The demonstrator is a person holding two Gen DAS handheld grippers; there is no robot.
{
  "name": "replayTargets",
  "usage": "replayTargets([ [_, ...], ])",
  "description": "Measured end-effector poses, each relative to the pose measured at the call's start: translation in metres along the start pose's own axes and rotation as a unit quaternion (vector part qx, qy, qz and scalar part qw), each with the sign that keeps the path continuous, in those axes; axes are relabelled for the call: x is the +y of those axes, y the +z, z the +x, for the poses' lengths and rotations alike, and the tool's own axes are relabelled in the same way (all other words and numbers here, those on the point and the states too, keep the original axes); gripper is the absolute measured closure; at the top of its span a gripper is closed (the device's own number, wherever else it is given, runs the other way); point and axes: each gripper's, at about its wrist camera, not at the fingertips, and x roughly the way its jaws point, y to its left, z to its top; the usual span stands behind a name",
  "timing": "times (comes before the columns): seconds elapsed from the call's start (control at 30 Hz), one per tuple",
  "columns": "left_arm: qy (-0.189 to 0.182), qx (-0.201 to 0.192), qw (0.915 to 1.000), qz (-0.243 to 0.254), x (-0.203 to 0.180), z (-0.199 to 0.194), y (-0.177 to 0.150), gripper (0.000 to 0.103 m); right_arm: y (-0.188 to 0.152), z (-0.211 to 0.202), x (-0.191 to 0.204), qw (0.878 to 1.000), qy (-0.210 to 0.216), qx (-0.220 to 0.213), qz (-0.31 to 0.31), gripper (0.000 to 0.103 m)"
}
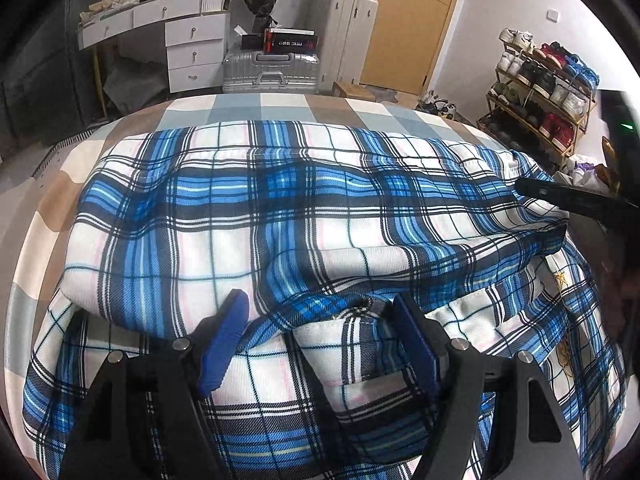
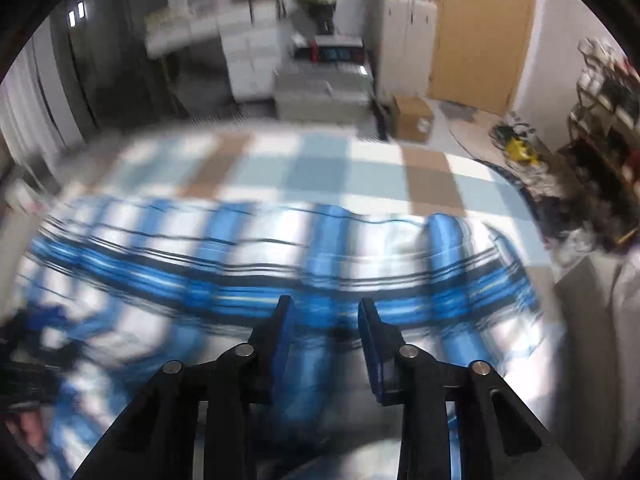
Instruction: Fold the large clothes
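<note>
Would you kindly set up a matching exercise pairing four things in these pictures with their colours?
Things:
1. shirt
2. door
3. drawer unit
4. gripper pads

Colours:
A. plain tan wood
B. solid dark blue
C. blue, white and black plaid
D. white with small metal pulls

Pairs: 1-C, 2-A, 3-D, 4-B

right wrist view smeared — plaid shirt [image 2: 280,264] blurred, lower edge cut off
</note>
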Motion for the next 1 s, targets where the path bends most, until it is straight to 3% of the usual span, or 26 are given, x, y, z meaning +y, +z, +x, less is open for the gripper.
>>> replayTargets([
  [0.03,0.004,0.001,1.0000,0.002,-0.002,0.001,0.000,0.033,-0.007,0.004,0.001,0.999,0.038,0.007,0.018,0.060],
  [0.1,0.013,0.003,0.9999,0.010,-0.005,0.002,-0.001,0.033,-0.015,0.028,0.002,0.997,0.041,0.052,0.029,0.057],
  [0.13,0.016,0.004,0.9998,0.011,-0.006,0.003,0.000,0.033,-0.016,0.030,0.007,0.999,0.031,0.024,0.016,0.058],
  [0.17,0.017,0.005,0.9998,0.011,-0.006,0.003,-0.001,0.033,-0.017,0.036,0.011,0.999,0.033,0.025,0.006,0.053],
  [0.23,0.020,0.005,0.9997,0.013,-0.008,0.004,-0.001,0.033,-0.016,0.038,0.013,0.999,0.032,0.021,0.007,0.054],
  [0.3,0.025,0.006,0.9995,0.016,-0.010,0.005,-0.001,0.033,-0.020,0.025,0.003,0.994,0.099,-0.016,0.050,0.057],
  [0.43,0.043,0.012,0.9985,0.030,-0.018,0.009,-0.001,0.030,-0.047,-0.006,-0.020,0.972,0.178,-0.085,0.125,0.055],
  [0.53,0.066,0.014,0.9966,0.046,-0.027,0.012,-0.001,0.028,-0.072,-0.010,-0.032,0.961,0.215,-0.111,0.136,0.049],
  [0.6,0.071,0.022,0.9953,0.062,-0.033,0.009,0.001,0.028,-0.074,-0.009,-0.034,0.953,0.239,-0.105,0.155,0.049],
  [0.67,0.051,0.020,0.9946,0.088,-0.043,-0.007,0.013,0.029,-0.073,-0.014,-0.046,0.939,0.272,-0.128,0.167,0.049],
  [0.73,0.041,-0.003,0.9939,0.103,-0.049,-0.026,0.033,0.028,-0.075,-0.018,-0.044,0.944,0.260,-0.122,0.161,0.047],
  [0.8,0.054,-0.019,0.9914,0.118,-0.052,-0.032,0.058,0.028,-0.073,-0.018,-0.040,0.942,0.272,-0.107,0.162,0.047],
  [0.9,0.067,0.017,0.9917,0.109,-0.035,0.000,0.094,0.028,-0.069,-0.026,-0.038,0.942,0.276,-0.105,0.158,0.047],
  [1.0,0.025,0.087,0.9947,0.050,0.004,0.047,0.103,0.029,-0.070,-0.037,-0.033,0.944,0.270,-0.109,0.156,0.043],
])
